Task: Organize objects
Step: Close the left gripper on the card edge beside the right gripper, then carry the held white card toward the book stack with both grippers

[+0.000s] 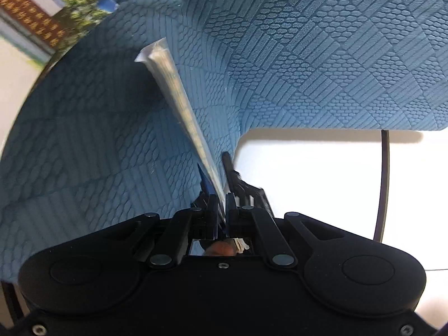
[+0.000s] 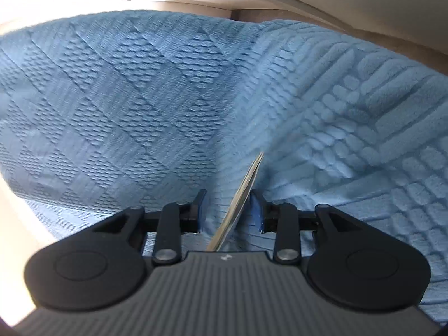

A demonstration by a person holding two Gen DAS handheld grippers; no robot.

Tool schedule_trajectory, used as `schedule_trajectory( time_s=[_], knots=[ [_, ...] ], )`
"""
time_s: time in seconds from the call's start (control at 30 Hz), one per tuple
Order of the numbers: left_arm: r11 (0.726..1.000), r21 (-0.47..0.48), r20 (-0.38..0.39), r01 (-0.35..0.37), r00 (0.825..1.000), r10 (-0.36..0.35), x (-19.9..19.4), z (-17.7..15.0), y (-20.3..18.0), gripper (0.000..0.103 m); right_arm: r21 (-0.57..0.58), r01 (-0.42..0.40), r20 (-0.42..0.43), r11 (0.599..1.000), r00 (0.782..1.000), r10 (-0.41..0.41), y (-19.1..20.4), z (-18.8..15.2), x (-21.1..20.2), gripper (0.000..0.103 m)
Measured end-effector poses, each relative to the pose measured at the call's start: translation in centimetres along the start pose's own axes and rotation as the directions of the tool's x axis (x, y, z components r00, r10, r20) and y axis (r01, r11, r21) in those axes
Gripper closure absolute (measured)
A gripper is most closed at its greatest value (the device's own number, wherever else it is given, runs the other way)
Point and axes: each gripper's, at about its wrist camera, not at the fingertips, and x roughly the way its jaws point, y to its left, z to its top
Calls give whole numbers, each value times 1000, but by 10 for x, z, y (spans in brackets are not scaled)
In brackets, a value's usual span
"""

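One blue textured cloth (image 1: 322,56) shows in both views. One thin flat packet (image 1: 179,112) stands edge-on in the left view, and one thin flat piece (image 2: 243,193) in the right. One black cable (image 1: 385,182) crosses the white tabletop (image 1: 322,173).

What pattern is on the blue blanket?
The blanket has raised patches of stripes and little ovals, set like diamonds. The left wrist view shows it best.

My right gripper (image 2: 228,210) has its jaws parted, and a thin flat packet (image 2: 240,198) stands edge-on between them, leaning toward the right pad without being pinched. Ahead and beneath lies a blue textured towel (image 2: 140,98), rumpled higher on my right.
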Motion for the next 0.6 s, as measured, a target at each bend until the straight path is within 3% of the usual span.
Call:
schedule_trajectory(
  time_s=[0.13,0.23,0.6],
  knots=[
    [1000,9,-15,-1,1000,1,-13,-8,2,99,-19,26,-29,999,999,-27,-4,-5,2,79],
    [999,33,-16,-26,1000,27,-21,-9,2,99,-105,60,-71,993,995,-68,6,-13,7,87],
    [977,139,44,-159,987,155,-72,-26,-5,97,-315,130,-13,940,990,-141,44,-52,-15,93]
  ],
)
